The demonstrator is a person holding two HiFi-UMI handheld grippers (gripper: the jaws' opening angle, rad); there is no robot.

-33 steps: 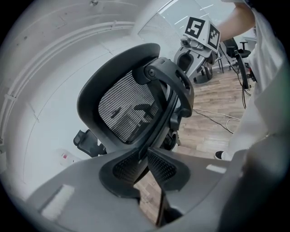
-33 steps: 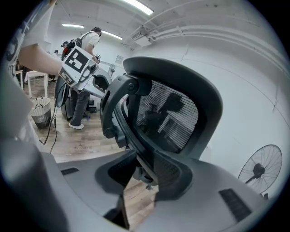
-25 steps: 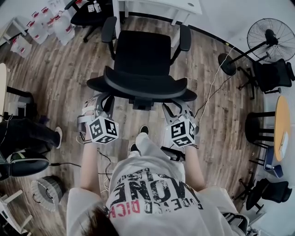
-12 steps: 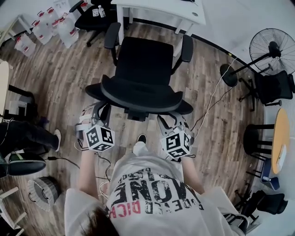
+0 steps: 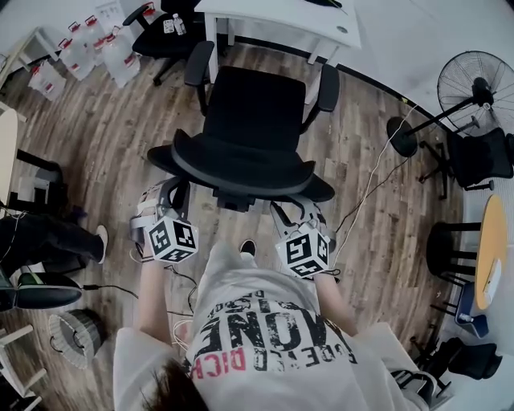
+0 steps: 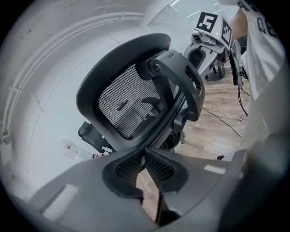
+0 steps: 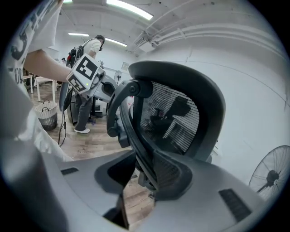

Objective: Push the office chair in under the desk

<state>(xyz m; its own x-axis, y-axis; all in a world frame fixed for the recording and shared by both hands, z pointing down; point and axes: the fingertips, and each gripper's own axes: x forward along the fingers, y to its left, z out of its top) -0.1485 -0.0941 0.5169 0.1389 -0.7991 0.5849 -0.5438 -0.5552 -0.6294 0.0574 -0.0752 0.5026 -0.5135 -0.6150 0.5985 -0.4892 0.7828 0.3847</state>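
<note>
The push is under way but not finished: the office chair point(image 5: 245, 120) stands in the upper middle of the frame with its backrest toward the person and only the front of its seat near the white desk point(image 5: 273, 14) at the top edge, so most of it is out in the open. The left hand-held gripper point(image 6: 145, 159) has its jaws together at the tips with nothing between them, set just below the lower rim of the mesh backrest. The right hand-held gripper point(image 7: 141, 174) has its jaws on either side of the backrest's rear support bar and seems closed against it. The next move, as I judge it, calls for an even forward shove from both sides so the castors roll straight and the armrests point(image 5: 328, 76) pass between the desk legs rather than striking them. The wood-plank floor point(image 5: 104, 152) should let it roll freely, though a pale cable point(image 5: 365, 189) trails just right of the chair. A pedestal fan point(image 5: 480, 80) stands at the upper right, another dark chair point(image 5: 165, 32) and clear jugs point(image 5: 80, 52) at the upper left, and a round table point(image 5: 491, 249) at the right edge.
</note>
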